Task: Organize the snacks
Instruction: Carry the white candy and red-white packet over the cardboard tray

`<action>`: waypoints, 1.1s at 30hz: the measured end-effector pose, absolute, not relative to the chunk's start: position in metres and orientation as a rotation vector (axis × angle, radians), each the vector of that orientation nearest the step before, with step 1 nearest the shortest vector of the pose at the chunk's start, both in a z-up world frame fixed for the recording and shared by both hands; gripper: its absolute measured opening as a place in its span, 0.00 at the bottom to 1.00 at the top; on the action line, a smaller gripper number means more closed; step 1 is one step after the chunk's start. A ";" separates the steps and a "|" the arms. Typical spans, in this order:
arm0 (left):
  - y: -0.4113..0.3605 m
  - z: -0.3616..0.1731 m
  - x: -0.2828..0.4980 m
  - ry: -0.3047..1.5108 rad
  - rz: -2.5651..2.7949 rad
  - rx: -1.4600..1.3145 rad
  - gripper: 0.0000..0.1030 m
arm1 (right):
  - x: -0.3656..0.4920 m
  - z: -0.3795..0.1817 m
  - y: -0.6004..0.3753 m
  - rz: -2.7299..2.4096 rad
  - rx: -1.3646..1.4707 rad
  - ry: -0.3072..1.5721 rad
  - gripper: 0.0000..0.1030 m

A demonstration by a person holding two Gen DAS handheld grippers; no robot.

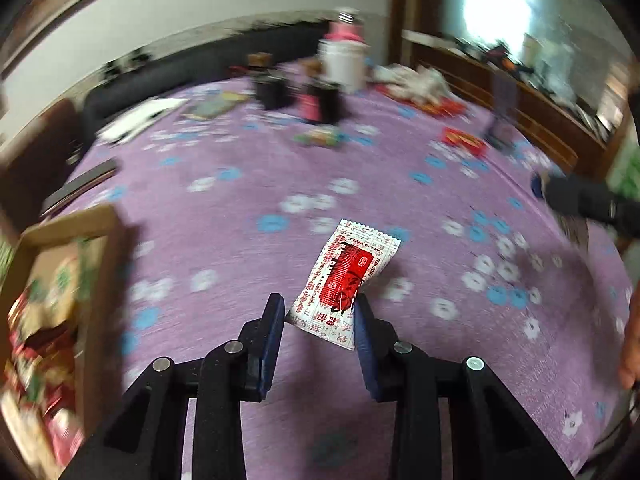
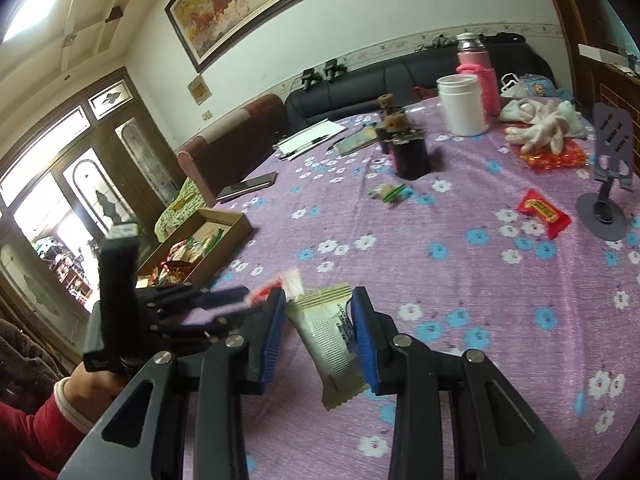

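Observation:
My left gripper [image 1: 319, 305] holds a red and white snack packet [image 1: 345, 280] between its blue pads above the purple flowered tablecloth [image 1: 240, 200]. The packet sits against the right pad; the jaws stand fairly wide. My right gripper [image 2: 319, 300] holds a green and white snack packet [image 2: 328, 336] between its pads. The left gripper [image 2: 224, 300] shows in the right wrist view with its red packet [image 2: 280, 282]. A cardboard box [image 2: 200, 236] of snacks stands at the table's left edge, also in the left wrist view [image 1: 72, 232].
A red snack packet [image 2: 544, 212] and a small green one [image 2: 388, 192] lie on the table. A phone stand [image 2: 608, 184], dark jars [image 2: 412, 152], a white tub [image 2: 462, 104], a pink flask [image 2: 480, 76], gloves [image 2: 544, 128], papers [image 2: 312, 136] and a phone [image 2: 248, 186] stand further back.

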State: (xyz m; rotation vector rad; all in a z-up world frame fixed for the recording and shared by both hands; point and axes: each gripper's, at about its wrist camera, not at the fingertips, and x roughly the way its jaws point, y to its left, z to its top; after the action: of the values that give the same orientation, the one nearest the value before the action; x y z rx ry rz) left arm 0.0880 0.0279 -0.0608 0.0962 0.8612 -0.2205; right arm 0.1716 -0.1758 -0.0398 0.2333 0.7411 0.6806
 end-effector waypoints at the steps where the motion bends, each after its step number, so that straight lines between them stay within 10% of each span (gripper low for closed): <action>1: 0.036 -0.057 0.086 0.850 -0.187 0.081 0.35 | 0.172 -0.040 -0.171 0.690 0.229 0.743 0.32; 33: 0.257 -0.017 0.003 0.660 0.364 -0.144 0.35 | 0.160 0.003 0.091 1.128 0.041 0.731 0.32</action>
State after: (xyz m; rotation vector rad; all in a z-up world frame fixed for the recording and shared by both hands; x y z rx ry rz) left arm 0.0028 0.2572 -0.0172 -0.1435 0.6604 0.3639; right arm 0.1599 0.0911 0.0030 0.0407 0.7308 1.1280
